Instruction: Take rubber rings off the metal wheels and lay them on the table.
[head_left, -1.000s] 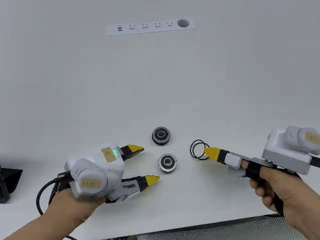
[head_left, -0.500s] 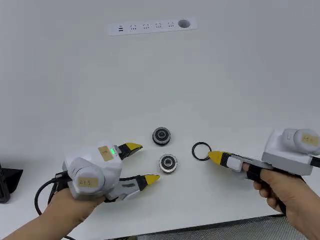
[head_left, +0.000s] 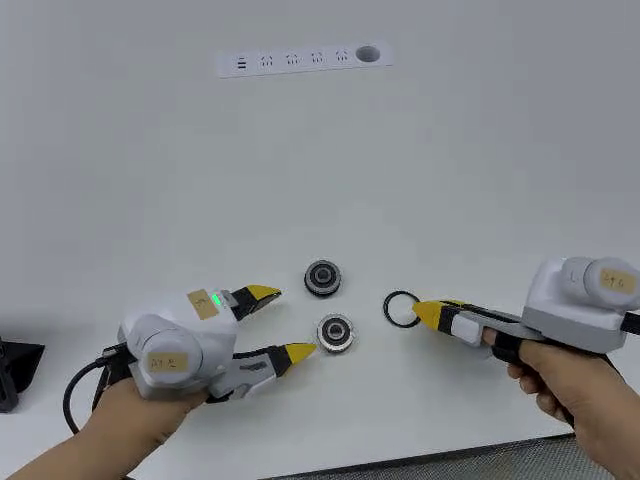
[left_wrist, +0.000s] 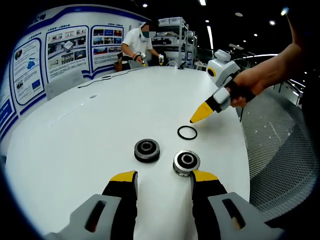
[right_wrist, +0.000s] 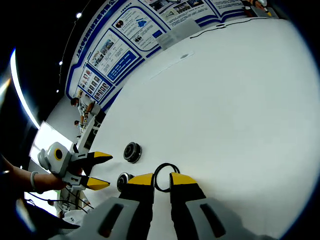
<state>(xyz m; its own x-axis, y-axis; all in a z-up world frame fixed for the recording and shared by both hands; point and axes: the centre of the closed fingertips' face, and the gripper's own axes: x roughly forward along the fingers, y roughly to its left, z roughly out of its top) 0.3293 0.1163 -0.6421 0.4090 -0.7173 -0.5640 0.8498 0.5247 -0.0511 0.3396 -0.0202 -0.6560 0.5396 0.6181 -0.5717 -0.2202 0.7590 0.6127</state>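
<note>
Two metal wheels lie on the white table: a dark-rimmed one (head_left: 322, 278) (left_wrist: 147, 150) (right_wrist: 132, 152) and, nearer to me, a silver-rimmed one (head_left: 335, 332) (left_wrist: 186, 162) (right_wrist: 123, 181). A black rubber ring (head_left: 402, 309) (left_wrist: 187, 132) (right_wrist: 166, 170) lies flat to their right. My right gripper (head_left: 428, 313) (right_wrist: 162, 180) has its yellow tips at the ring's near edge, parted by a narrow gap and holding nothing. My left gripper (head_left: 280, 321) (left_wrist: 164, 176) stands wide open just left of the wheels, with its lower fingertip (head_left: 298, 350) close to the silver-rimmed wheel.
A white power strip (head_left: 303, 56) lies at the back of the table. A black object (head_left: 15, 365) sits at the left edge. The table's front edge (head_left: 420, 462) runs just below my hands. A person (left_wrist: 135, 42) stands at a far bench.
The ring looked doubled and raised at the right gripper's tips a second ago; now it lies flat. The right gripper has eased back slightly. The left gripper has barely moved.
</note>
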